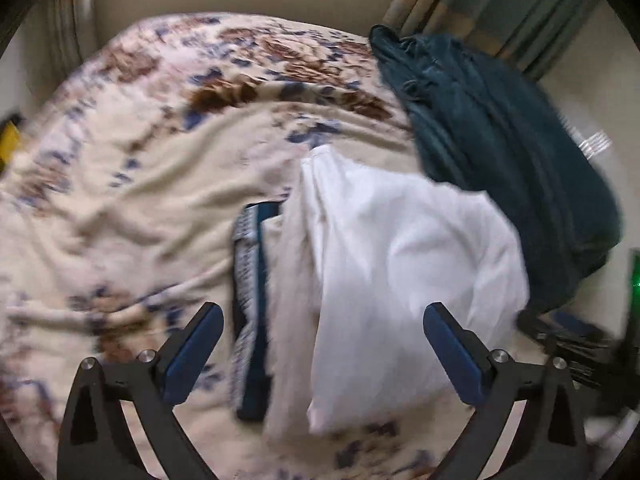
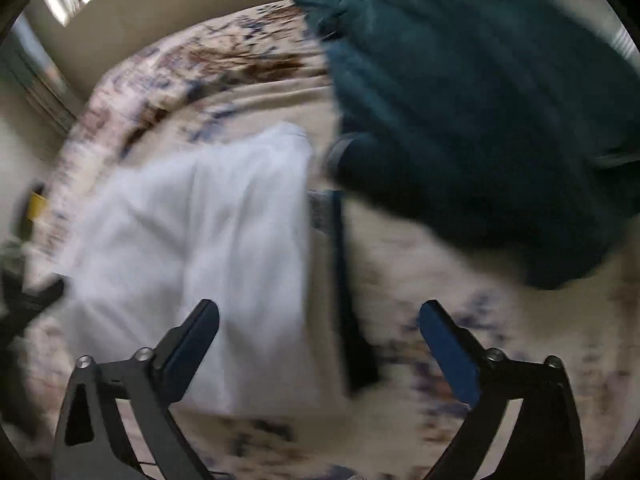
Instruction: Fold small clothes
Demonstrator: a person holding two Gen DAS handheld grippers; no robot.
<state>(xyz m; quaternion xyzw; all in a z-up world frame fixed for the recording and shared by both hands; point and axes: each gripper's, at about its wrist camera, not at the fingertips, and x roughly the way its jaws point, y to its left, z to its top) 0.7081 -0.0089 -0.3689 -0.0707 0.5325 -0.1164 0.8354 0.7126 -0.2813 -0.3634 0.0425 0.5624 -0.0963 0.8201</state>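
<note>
So from the left wrist view, the bed with the flowery cream blanket takes up pretty much everything. Its far edge curves along from about 10 o'clock to 12, with the plain wall right behind it, and something yellow peeks out past the edge at 9 o'clock. The whole left half of the blanket is bare, so lots of free room there. The left tongs are spread wide with nothing between the pads, hovering over the white garment, which lies folded a bit right of centre. Tucked against its left side is a patterned blue piece, partly under a cream layer. At 2 o'clock a dark teal cloth is heaped along the bed's right edge, touching the white garment's top corner, with a greenish curtain behind it. Something black sits at 4 o'clock, too blurry to name.

Right wrist view is blurrier. The white garment sits at about 9 to 10 o'clock, the dark blue strip runs down its right side, and the teal cloth fills 12 to 3 o'clock. Bare blanket is open at 4 to 5 o'clock. The right tongs are wide open too, gripping nothing, left pad over the white garment's lower edge.

No containers anywhere that I can see.
</note>
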